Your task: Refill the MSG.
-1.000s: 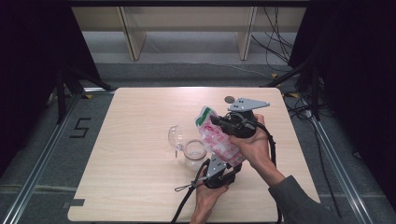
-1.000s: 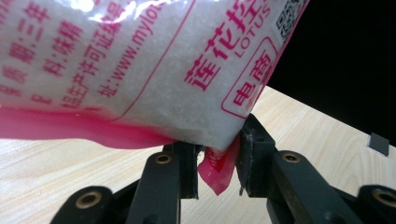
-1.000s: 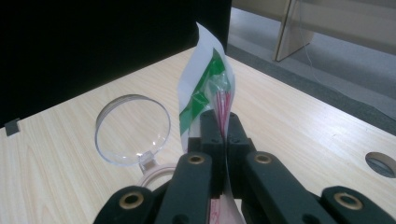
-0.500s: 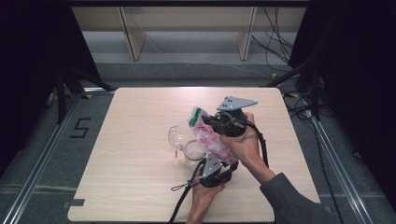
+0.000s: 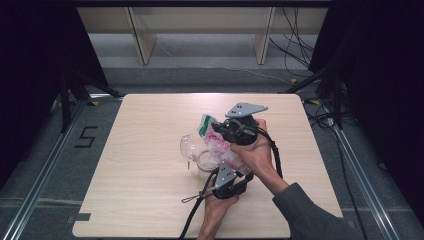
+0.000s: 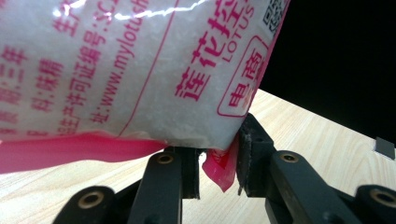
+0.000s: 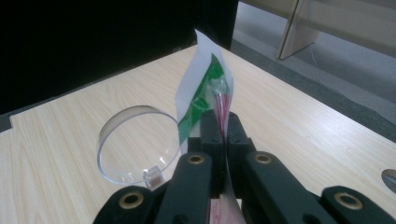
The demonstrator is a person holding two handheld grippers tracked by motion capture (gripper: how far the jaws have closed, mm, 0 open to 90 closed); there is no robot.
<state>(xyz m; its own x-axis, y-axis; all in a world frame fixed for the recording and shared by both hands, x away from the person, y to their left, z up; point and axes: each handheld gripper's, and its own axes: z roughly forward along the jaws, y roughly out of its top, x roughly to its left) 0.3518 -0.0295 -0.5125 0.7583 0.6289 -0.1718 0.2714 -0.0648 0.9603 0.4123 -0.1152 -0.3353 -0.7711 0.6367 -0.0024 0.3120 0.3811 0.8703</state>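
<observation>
A plastic bag [image 5: 222,147] of white grains with pink print and a green-and-white top is held tilted above the table. My right gripper [image 5: 216,127] is shut on the top edge of the bag [image 7: 205,88]; its jaws [image 7: 223,122] are pressed together on the film. My left gripper [image 5: 221,171] is below, shut on the pink bottom corner of the bag [image 6: 140,70], which sits folded between its jaws [image 6: 218,163]. A clear round jar [image 5: 202,160] stands under the bag's top, its hinged lid [image 7: 135,140] open to the left.
The light wood table [image 5: 140,200] has bare room to the left and at the back. A small round grey object [image 7: 390,179] lies near the far right. Black stands [image 5: 65,95], cables [image 5: 325,120] and shelf legs [image 5: 140,45] surround the table.
Both grippers and the bag have shifted a little left, bringing the bag's top closer over the jar. The grips have not changed.
</observation>
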